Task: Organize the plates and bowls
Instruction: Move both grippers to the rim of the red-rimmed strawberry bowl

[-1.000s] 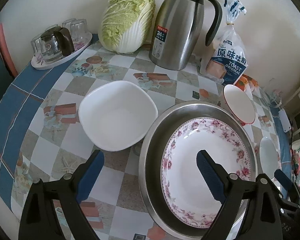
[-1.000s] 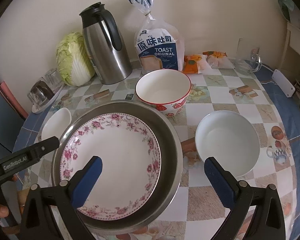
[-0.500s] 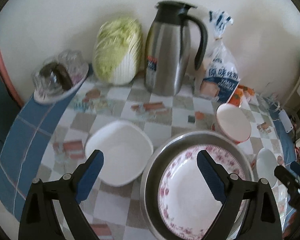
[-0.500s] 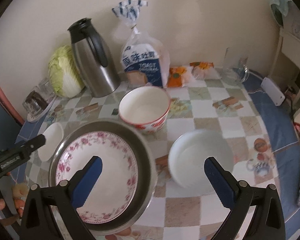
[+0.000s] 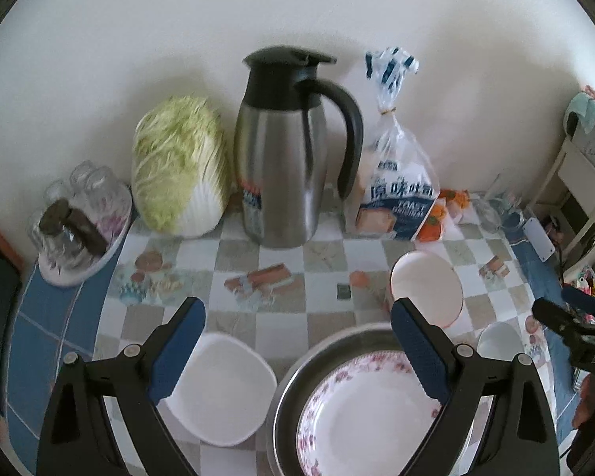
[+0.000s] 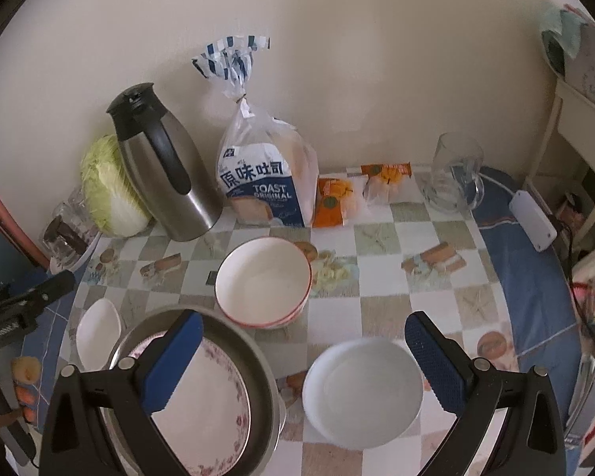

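Floral-rimmed white ceramic plate (image 5: 377,416) sits inside grey steel basin (image 6: 234,341), nearest. Left gripper (image 5: 297,351) and right gripper (image 6: 303,361) spread wide, empty, pulled back and higher than a second ago. Round white bowl (image 6: 363,392), squarish white bowl (image 5: 222,392), red-rimmed bowl (image 6: 262,281) beyond, unstacked; likely next.

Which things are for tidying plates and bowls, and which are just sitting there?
For the job: floral-rimmed plate in steel basin; red-rimmed bowl; round white bowl; squarish white bowl.

Lying about: steel jug; cabbage; toast bag; glass mug.
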`<state>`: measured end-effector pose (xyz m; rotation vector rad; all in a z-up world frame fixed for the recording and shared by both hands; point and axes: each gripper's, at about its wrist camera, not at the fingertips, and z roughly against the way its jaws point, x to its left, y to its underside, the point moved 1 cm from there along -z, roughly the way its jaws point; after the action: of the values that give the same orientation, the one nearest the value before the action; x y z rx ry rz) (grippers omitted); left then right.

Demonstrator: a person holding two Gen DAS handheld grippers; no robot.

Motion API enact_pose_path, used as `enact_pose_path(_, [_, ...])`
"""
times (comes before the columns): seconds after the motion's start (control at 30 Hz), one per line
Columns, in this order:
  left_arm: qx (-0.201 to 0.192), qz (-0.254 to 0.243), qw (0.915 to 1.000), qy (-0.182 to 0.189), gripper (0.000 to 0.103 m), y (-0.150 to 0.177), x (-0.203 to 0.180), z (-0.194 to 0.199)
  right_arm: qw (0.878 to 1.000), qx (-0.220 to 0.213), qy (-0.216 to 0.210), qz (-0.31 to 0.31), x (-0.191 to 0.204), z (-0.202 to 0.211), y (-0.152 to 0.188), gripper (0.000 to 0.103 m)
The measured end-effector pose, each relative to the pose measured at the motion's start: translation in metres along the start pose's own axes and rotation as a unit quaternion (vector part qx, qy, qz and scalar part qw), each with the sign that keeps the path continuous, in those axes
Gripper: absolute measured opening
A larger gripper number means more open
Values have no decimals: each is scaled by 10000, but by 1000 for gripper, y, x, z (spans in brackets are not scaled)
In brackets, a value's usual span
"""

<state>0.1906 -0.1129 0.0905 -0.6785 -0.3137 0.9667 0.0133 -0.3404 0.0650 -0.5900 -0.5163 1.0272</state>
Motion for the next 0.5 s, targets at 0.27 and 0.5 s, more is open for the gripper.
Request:
enact_pose_path(0.27, [46, -242, 9997, -74, 95, -22, -19, -23, 9996, 240, -1, 119, 5, -30, -11, 103])
enact_pose_path(0.5, [404, 69, 9990, -151, 95, -29, -28, -65, 9985, 535, -21, 84, 1, -68, -12, 90])
